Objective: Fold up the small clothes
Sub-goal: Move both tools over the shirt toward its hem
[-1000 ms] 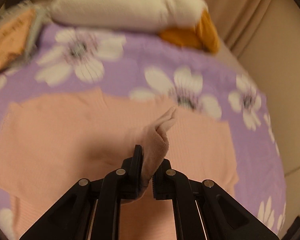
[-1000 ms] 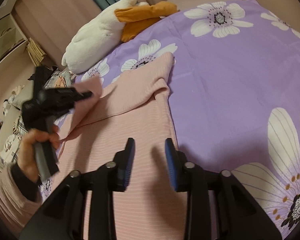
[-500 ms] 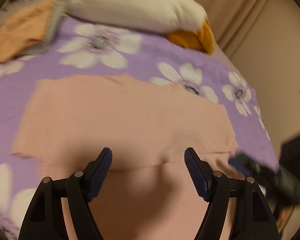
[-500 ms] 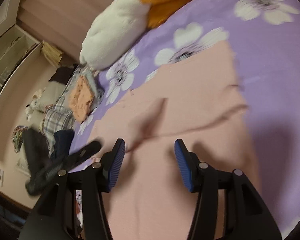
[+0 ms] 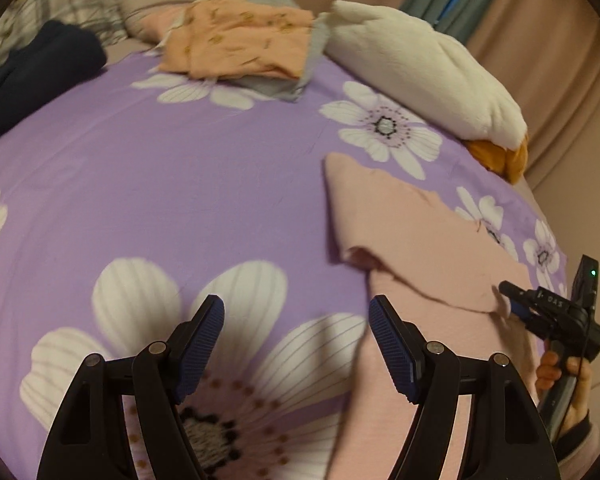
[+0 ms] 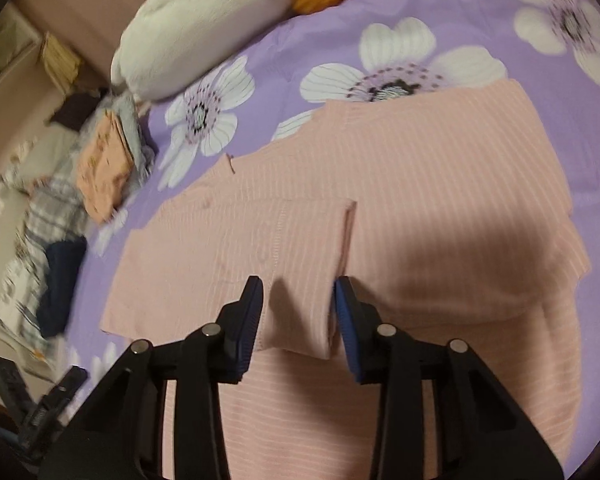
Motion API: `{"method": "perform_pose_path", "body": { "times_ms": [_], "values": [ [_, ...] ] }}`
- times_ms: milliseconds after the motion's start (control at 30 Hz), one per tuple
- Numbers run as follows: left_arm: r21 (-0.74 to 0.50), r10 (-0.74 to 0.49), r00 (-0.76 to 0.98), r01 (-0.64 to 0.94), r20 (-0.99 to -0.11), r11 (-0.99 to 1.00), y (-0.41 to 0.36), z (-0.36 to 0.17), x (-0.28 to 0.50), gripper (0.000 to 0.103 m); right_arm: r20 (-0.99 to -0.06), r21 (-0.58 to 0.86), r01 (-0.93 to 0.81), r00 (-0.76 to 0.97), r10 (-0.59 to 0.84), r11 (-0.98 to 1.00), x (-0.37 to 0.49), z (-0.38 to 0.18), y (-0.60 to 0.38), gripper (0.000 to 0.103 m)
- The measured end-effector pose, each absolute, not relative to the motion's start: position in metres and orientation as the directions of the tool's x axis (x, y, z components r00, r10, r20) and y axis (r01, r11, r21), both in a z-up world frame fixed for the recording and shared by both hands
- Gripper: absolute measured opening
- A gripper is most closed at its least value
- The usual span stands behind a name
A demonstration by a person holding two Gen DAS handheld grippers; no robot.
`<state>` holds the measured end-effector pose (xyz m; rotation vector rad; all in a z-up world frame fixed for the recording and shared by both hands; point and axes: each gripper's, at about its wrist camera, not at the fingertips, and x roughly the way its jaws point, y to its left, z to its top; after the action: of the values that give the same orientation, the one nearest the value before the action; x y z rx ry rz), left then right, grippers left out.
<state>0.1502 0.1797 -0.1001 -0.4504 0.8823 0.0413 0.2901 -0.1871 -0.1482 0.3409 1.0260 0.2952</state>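
Note:
A pink ribbed garment (image 6: 440, 200) lies flat on the purple flowered bedspread (image 6: 300, 52), with a sleeve folded across its body. My right gripper (image 6: 298, 304) is open, its fingers on either side of the folded sleeve's cuff end. My left gripper (image 5: 296, 332) is open and empty, over the bedspread (image 5: 160, 168) just left of the garment (image 5: 400, 232). The right gripper also shows in the left wrist view (image 5: 516, 304), at the garment's right side.
A white and orange plush pillow (image 5: 420, 60) lies at the head of the bed. A stack of folded clothes (image 5: 240, 44) sits beside it, with a dark navy garment (image 5: 32, 68) and plaid bedding (image 5: 60, 4) to the left. The left gripper shows in the right wrist view (image 6: 44, 404).
My left gripper let go of the sleeve, opened and swung left off the garment. My right gripper moved over the garment to the folded sleeve.

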Motion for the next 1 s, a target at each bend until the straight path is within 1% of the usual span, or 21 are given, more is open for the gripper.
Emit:
{"method": "perform_pose_path", "body": {
  "times_ms": [67, 100, 167, 200, 233, 333, 400, 500, 567, 600, 667, 733, 800, 900, 933, 1000],
  "values": [
    [-0.382, -0.158, 0.634, -0.234, -0.757, 0.894, 0.185, -0.104, 0.146, 0.074, -0.806, 0.348, -0.090, 0.480, 0.347, 0.933, 0.297, -0.153, -0.181, 0.019],
    [-0.391, -0.164, 0.632, -0.237, -0.757, 0.889, 0.187, -0.106, 0.146, 0.074, -0.808, 0.331, -0.096, 0.486, 0.334, 0.939, 0.298, -0.151, -0.177, 0.009],
    [-0.406, -0.176, 0.632, -0.239, -0.755, 0.882, 0.191, -0.107, 0.144, 0.074, -0.800, 0.303, -0.113, 0.510, 0.317, 0.946, 0.296, -0.140, -0.173, 0.007],
    [-0.405, -0.175, 0.632, -0.240, -0.755, 0.882, 0.190, -0.107, 0.145, 0.074, -0.781, 0.292, -0.131, 0.539, 0.315, 0.947, 0.293, -0.129, -0.173, 0.006],
    [-0.404, -0.174, 0.632, -0.240, -0.756, 0.883, 0.190, -0.107, 0.145, 0.074, -0.758, 0.288, -0.142, 0.570, 0.316, 0.947, 0.289, -0.117, -0.174, 0.006],
    [-0.408, -0.184, 0.634, -0.227, -0.751, 0.884, 0.189, -0.106, 0.146, 0.074, -0.658, 0.350, -0.151, 0.663, 0.357, 0.925, 0.278, -0.078, -0.194, 0.006],
    [-0.401, -0.186, 0.634, -0.214, -0.750, 0.891, 0.185, -0.105, 0.149, 0.074, -0.637, 0.342, -0.137, 0.693, 0.336, 0.930, 0.278, -0.066, -0.204, 0.006],
    [-0.389, -0.192, 0.634, -0.187, -0.749, 0.902, 0.175, -0.103, 0.155, 0.074, -0.665, 0.283, -0.077, 0.703, 0.253, 0.956, 0.281, -0.072, -0.224, 0.006],
    [-0.388, -0.201, 0.634, -0.170, -0.747, 0.906, 0.169, -0.102, 0.161, 0.074, -0.705, 0.303, -0.070, 0.654, 0.273, 0.950, 0.288, -0.089, -0.233, 0.008],
    [-0.385, -0.205, 0.632, -0.159, -0.747, 0.909, 0.165, -0.101, 0.166, 0.074, -0.743, 0.301, -0.058, 0.612, 0.272, 0.952, 0.293, -0.101, -0.236, 0.011],
    [-0.378, -0.214, 0.628, -0.139, -0.749, 0.915, 0.157, -0.100, 0.175, 0.074, -0.782, 0.253, -0.026, 0.584, 0.220, 0.967, 0.298, -0.115, -0.237, 0.013],
    [-0.374, -0.231, 0.622, -0.107, -0.748, 0.921, 0.146, -0.097, 0.190, 0.074, -0.776, 0.242, -0.001, 0.599, 0.194, 0.970, 0.299, -0.117, -0.244, 0.021],
    [-0.370, -0.249, 0.626, -0.068, -0.739, 0.926, 0.134, -0.092, 0.201, 0.074, -0.753, 0.266, 0.008, 0.626, 0.202, 0.964, 0.295, -0.112, -0.249, 0.026],
    [-0.374, -0.289, 0.637, 0.001, -0.715, 0.927, 0.116, -0.086, 0.221, 0.074, -0.708, 0.292, -0.033, 0.665, 0.239, 0.956, 0.292, -0.102, -0.250, 0.026],
    [-0.382, -0.306, 0.632, 0.017, -0.712, 0.924, 0.112, -0.087, 0.227, 0.074, -0.700, 0.314, -0.061, 0.659, 0.275, 0.947, 0.293, -0.103, -0.248, 0.026],
    [-0.393, -0.326, 0.620, 0.032, -0.714, 0.919, 0.105, -0.093, 0.238, 0.069, -0.719, 0.338, -0.104, 0.613, 0.328, 0.935, 0.297, -0.111, -0.240, 0.025]
  ]
}}
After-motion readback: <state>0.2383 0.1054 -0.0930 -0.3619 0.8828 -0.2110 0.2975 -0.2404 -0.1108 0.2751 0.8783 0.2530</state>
